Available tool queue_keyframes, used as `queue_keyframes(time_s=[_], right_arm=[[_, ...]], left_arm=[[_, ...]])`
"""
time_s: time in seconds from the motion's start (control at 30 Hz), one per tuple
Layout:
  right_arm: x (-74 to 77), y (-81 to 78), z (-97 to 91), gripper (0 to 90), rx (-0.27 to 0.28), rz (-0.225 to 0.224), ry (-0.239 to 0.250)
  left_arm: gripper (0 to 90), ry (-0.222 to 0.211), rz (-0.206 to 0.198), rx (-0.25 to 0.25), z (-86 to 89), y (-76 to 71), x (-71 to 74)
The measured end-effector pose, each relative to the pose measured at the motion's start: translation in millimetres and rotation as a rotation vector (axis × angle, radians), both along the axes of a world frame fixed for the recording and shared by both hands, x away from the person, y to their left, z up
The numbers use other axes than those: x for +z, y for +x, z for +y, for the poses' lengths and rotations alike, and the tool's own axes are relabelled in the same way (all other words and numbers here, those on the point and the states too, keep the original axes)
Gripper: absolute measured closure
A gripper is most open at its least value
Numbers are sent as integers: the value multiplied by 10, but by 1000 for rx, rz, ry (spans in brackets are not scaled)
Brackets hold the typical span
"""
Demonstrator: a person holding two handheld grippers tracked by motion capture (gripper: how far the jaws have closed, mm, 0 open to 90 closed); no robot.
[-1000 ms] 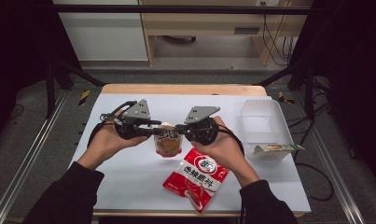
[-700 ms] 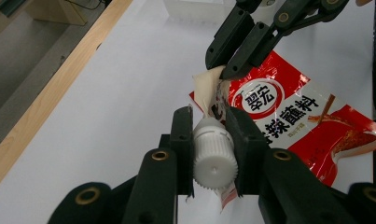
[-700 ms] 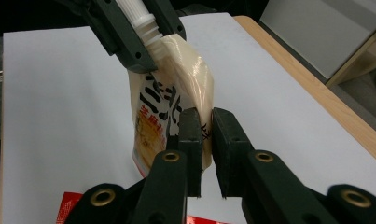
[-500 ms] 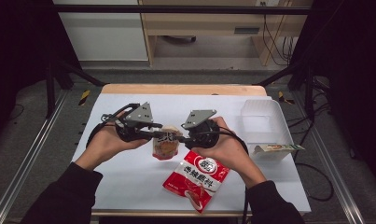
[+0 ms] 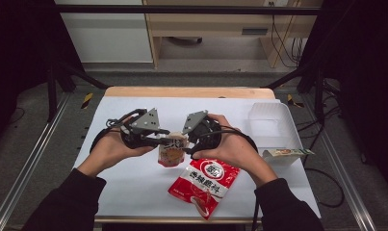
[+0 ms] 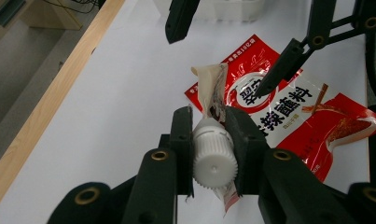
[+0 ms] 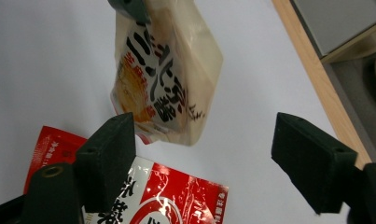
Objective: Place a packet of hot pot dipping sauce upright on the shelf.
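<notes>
Item one: we are holding the left gripper [image 5: 170, 140] with its jaws clamped on the white ribbed cap [image 6: 215, 156] of a small beige pouch [image 5: 171, 153], which is hanging from that cap just above the middle of the white worktop [image 5: 134, 192]; in the left gripper view the cap is sitting squarely between the two black jaws, the pouch's crumpled body trailing beyond it. Item two: we are keeping the right gripper [image 5: 187, 147] just beside the pouch on its other side, its jaws standing wide apart, having just been opening, with nothing pressed between them; in the right gripper view the pouch [image 7: 167, 74] is hanging ahead of the spread jaws, black lettering showing on its face. Item three: a red sachet [image 5: 204, 184] with white characters is lying flat on the worktop, just in front of the pouch. Item four: a clear plastic tray [image 5: 273, 129] is sitting at the worktop's right edge. Item five: a narrow green-edged packet [image 5: 287, 153] is lying against the tray's near side.
</notes>
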State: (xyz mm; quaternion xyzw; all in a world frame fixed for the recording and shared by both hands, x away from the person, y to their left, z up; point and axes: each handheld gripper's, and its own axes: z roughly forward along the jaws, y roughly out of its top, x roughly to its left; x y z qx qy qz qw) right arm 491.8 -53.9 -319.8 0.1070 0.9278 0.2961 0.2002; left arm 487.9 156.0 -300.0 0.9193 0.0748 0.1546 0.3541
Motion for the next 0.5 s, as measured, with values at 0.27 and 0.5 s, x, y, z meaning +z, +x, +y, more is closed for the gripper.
queue_keyframes(time_s=[0.27, 0.5], right_arm=[[44, 20, 110, 497, 68, 36, -50], [33, 42, 170, 769, 71, 64, -102]], left_arm=[[733, 3, 5, -30, -46, -17, -29], [732, -7, 7, -29, -50, -29, -39]])
